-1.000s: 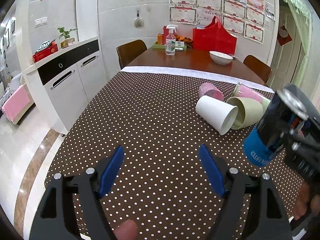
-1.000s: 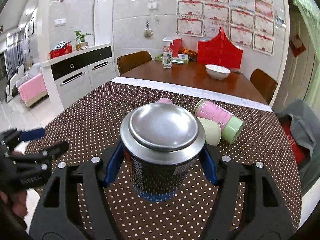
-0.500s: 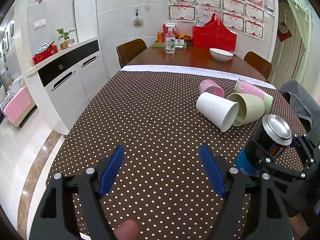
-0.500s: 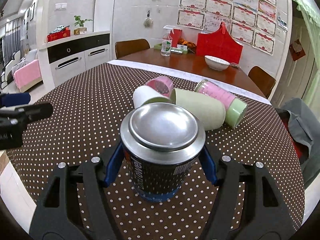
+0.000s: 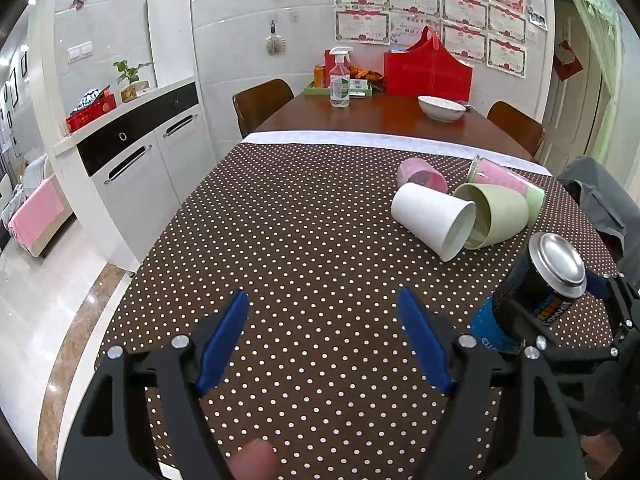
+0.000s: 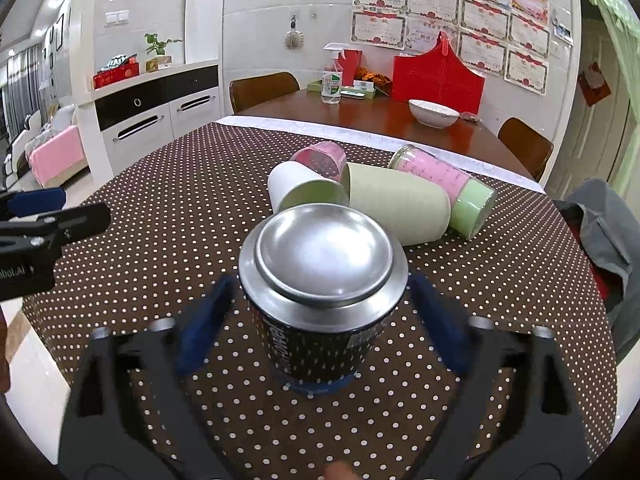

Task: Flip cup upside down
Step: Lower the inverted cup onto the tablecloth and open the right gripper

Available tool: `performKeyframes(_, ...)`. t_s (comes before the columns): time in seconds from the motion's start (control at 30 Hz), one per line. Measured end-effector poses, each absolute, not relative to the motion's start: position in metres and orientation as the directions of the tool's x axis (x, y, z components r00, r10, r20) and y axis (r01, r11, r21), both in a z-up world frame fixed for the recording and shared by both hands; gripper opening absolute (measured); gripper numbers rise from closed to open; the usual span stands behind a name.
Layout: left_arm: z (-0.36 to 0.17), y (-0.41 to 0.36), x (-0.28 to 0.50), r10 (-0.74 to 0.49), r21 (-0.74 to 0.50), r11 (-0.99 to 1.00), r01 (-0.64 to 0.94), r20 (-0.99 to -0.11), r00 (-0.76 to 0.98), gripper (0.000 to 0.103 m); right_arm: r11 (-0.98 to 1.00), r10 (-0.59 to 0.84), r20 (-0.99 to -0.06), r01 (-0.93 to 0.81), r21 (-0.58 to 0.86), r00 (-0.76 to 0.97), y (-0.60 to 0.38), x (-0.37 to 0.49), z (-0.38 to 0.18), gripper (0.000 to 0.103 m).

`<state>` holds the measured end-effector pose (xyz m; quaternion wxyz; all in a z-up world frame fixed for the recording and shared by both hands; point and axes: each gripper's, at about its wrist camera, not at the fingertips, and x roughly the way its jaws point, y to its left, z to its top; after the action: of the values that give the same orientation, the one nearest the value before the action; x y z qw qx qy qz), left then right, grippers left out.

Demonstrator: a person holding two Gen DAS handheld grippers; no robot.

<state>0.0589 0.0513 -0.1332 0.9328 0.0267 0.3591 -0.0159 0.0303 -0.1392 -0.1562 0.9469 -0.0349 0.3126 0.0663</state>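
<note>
Dark cup set down inverted on the tabletop

Since 1 second ago, the dark cup (image 6: 320, 304) has come down from the air onto the dotted tabletop (image 6: 160, 216), with its metal bottom facing up. Now the right claw (image 6: 320, 330) has its blue pads spread apart, both clear of the cup wall, so it holds nothing. The left claw (image 5: 322, 338) is wide and empty too. I judge the flip for this cup done; 4 other cups, like the white cup (image 5: 434, 220), lie on their sides nearby.
</note>
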Motion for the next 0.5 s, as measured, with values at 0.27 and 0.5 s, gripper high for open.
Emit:
performKeyframes(0.27,-0.129,0.047,0.052,-0.016,0.040,0.998,0.056,-0.662,0.750,0.076,0.992,0.114,-0.602,-0.126,0.022,0.790,-0.148,0.027,-0.147,0.097)
performKeyframes(0.5,-0.120,0.043,0.044,-0.024,0.041,0.997,0.066,-0.641,0.767,0.076,0.989,0.147,-0.596,-0.125,0.077,0.789,-0.160,0.021,-0.132,0.097)
